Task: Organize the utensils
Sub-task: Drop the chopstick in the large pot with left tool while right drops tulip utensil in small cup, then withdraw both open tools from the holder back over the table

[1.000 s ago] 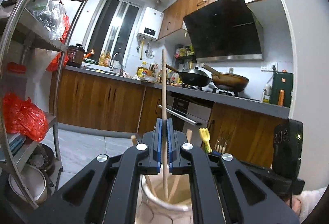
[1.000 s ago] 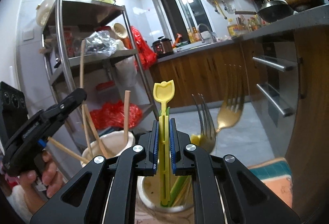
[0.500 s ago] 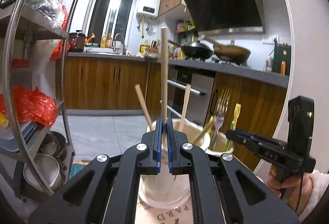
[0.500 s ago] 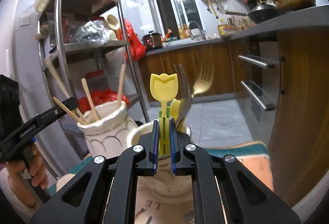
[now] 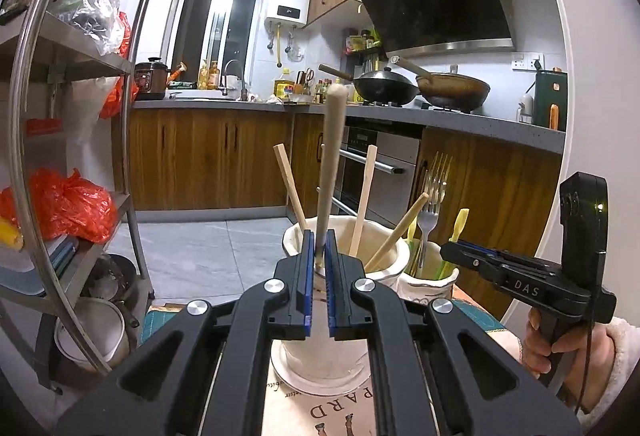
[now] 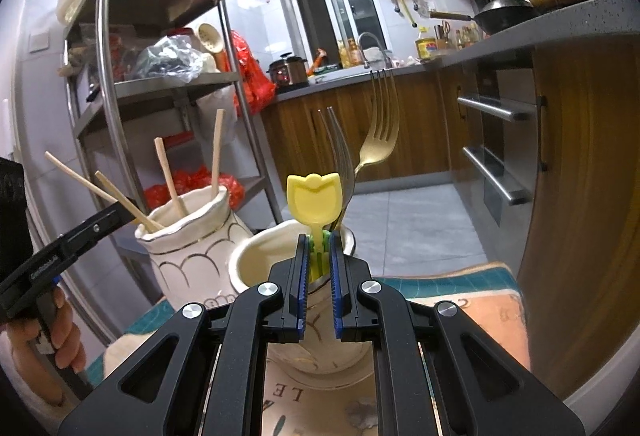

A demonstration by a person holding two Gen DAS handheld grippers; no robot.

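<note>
My left gripper (image 5: pixel 319 242) is slightly parted around a wooden chopstick (image 5: pixel 331 156) that stands in the white ceramic jar (image 5: pixel 394 268) with other chopsticks (image 5: pixel 366 196). My right gripper (image 6: pixel 319 248) is slightly parted around the stem of a yellow tulip-topped utensil (image 6: pixel 315 200) that stands in a second cream jar (image 6: pixel 256 264) with a silver fork (image 6: pixel 340 156) and a gold fork (image 6: pixel 380 128). The chopstick jar also shows in the right wrist view (image 6: pixel 192 252). The cutlery jar shows in the left wrist view (image 5: pixel 428 278).
Both jars stand on a printed mat (image 6: pixel 472 296) on a table. A steel shelf rack (image 5: pixel 60 156) with red bags stands to the left. Wooden kitchen cabinets (image 5: pixel 208 160) and an oven (image 5: pixel 372 164) lie behind.
Both grippers have lowered their utensils into the jars and drawn back. The jaws have parted a little from the chopstick and from the yellow utensil.
</note>
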